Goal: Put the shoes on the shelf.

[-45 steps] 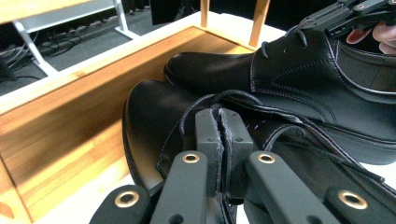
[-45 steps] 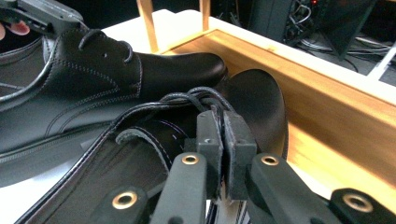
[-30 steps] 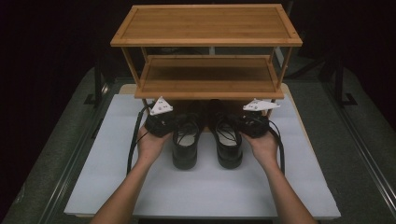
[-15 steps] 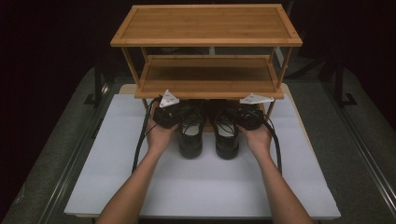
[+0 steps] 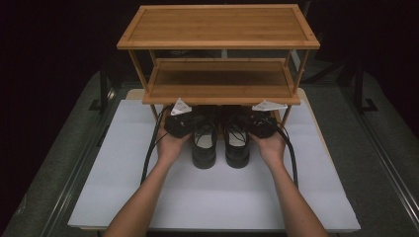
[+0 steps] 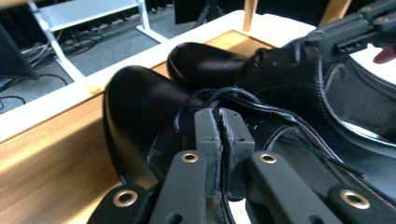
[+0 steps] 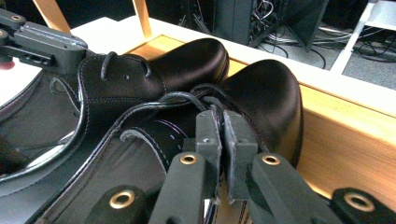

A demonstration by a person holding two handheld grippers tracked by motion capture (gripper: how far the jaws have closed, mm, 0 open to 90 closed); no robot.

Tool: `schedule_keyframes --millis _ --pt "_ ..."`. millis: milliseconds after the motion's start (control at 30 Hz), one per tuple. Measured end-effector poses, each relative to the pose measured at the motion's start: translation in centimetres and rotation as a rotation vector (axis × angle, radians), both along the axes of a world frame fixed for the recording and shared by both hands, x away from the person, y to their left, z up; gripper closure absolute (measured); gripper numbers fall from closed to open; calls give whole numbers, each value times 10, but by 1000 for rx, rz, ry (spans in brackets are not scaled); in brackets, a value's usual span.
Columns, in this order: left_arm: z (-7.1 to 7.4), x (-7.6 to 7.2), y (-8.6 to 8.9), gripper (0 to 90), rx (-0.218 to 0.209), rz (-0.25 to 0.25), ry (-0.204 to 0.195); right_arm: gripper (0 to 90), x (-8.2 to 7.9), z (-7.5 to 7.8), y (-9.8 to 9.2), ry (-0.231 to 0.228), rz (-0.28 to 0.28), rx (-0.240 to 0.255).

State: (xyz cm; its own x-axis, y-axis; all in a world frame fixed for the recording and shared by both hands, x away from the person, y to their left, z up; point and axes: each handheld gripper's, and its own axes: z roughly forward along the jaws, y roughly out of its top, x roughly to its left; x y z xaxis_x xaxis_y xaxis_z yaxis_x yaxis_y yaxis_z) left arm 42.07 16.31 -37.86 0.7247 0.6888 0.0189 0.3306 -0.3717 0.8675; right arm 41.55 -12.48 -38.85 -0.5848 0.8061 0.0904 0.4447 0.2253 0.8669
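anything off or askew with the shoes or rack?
Nothing stands out. The two black shoes, left shoe and right shoe, sit upright, side by side, toes under the bamboo rack. Each claw, left and right, is shut on its shoe's upper edge.

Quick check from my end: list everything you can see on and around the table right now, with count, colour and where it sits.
shoes: 2, black, laced; left shoe and right shoe side by side on the white mat, toes under the rack's lower shelf.
shoe rack: 1, light wood, two shelves, at the far side of the mat.
white mat: 1, covers the tabletop in front of the person.
wooden board: 1, light wood, under the shoe toes.
cables: 2, black, trailing back from each gripper.
left gripper: 1, black, shut on the left shoe's side edge.
right gripper: 1, black, shut on the right shoe's side edge.
forearms: 2, bare, entering from the bottom.
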Motion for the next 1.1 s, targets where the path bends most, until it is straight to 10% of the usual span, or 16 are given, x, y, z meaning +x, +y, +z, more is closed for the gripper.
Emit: schedule_keyframes --millis 200,467,833,1100 --pt "1 -1 5 800 -12 -7 17 790 -3 -1 -1 -3 8 -1" --pt "17 -21 21 401 -11 -51 22 387 -19 14 -16 40 40 2" --pt "22 -58 34 240 24 -130 23 257 -55 18 -34 31 97 48" --pt "-1 -82 46 183 37 -131 48 207 -85 1 -42 34 141 33"
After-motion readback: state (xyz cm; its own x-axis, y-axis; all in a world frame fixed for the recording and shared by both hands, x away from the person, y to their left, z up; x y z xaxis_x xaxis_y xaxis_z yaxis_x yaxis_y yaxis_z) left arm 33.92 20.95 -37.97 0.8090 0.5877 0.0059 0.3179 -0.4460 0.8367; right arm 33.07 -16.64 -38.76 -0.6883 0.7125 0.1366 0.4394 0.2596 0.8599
